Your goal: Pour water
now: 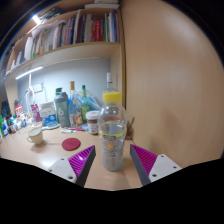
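Clear bottle [112,135] (yellow cap), red coaster [71,144]

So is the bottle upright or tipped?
Upright: the bottle stands on the desk, yellow cap on top, between the open gripper fingers.

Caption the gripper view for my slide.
Open hand-held gripper with a yellow-capped water bottle standing between its fingers on a cluttered wooden desk.

Clear glossy plastic bottle [112,140], smooth matt wooden desk [40,158], pale wood wall panel [170,80]
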A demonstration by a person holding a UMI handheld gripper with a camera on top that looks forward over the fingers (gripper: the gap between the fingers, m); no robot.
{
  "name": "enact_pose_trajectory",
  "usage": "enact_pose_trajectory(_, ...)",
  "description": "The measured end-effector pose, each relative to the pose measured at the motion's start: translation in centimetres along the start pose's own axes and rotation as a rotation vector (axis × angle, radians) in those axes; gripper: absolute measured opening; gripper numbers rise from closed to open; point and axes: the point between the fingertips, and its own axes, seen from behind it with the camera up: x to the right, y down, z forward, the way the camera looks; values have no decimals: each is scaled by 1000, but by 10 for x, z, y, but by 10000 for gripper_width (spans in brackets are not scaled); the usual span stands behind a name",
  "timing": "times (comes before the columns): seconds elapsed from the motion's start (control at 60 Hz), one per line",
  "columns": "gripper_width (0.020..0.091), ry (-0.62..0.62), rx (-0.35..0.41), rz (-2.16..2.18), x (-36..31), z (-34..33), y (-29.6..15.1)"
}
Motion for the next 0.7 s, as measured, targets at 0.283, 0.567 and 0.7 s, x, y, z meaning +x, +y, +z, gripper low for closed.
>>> enact_pose_trajectory(0.283, 777, -94, 70, 13, -3, 84, -7)
enact_pose_trajectory(0.567, 563, -45, 63, -6, -4, 122, -9)
enact_pose_trajectory(0.7, 506, 33, -6, -28, -3, 121, -3)
